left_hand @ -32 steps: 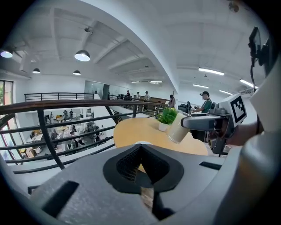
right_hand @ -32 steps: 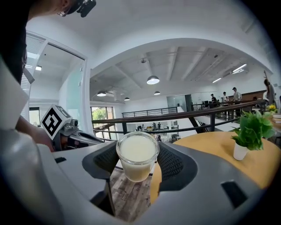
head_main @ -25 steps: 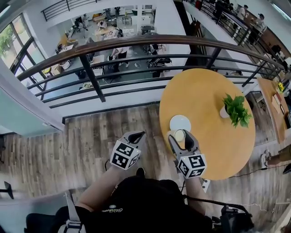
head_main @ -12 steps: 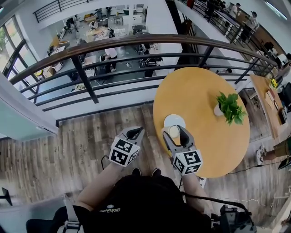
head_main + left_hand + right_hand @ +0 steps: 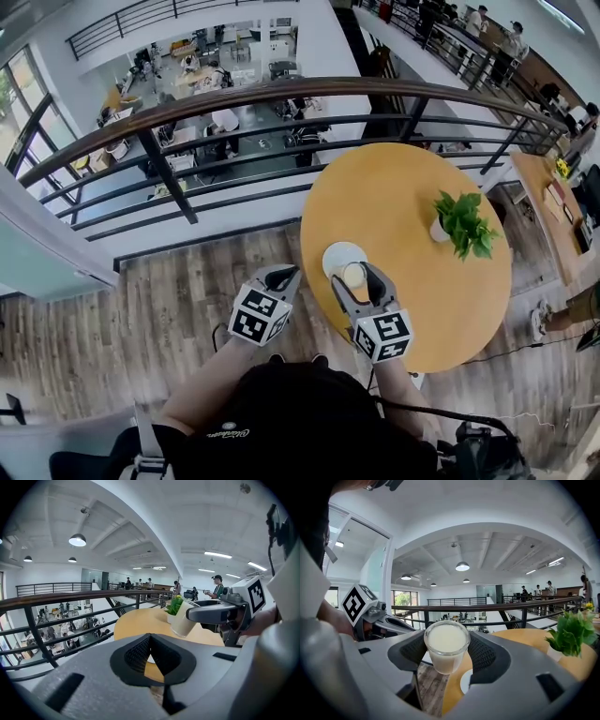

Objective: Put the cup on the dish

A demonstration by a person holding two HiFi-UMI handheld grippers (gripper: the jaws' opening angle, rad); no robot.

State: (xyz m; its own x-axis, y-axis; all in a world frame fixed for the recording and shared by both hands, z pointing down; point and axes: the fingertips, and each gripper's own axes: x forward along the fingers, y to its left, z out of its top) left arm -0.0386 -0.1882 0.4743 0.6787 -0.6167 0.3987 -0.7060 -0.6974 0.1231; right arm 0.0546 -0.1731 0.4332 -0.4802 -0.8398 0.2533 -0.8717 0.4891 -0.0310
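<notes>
My right gripper [image 5: 356,279] has its jaws clamped on the cup [image 5: 446,645], a clear one filled nearly to the rim with a milky white liquid. The pads press its sides just under the lip. It hangs at the near-left edge of the round wooden desk [image 5: 412,187] and, from the head view, overlaps the near rim of the white dish [image 5: 334,253]. In the right gripper view the dish sits lower and a little to the right of the cup's base, so the cup looks to be off the desk. From the left gripper view it leans slightly.

My left gripper [image 5: 281,277] is off the desk, over the plank floor [image 5: 187,281] just beside that same edge. Its jaws are together with nothing between them.

A small green plant [image 5: 461,223] in a white pot stands toward the desk's right side, well apart from the dish — a dark railing [image 5: 234,98] runs beyond the far edge.
</notes>
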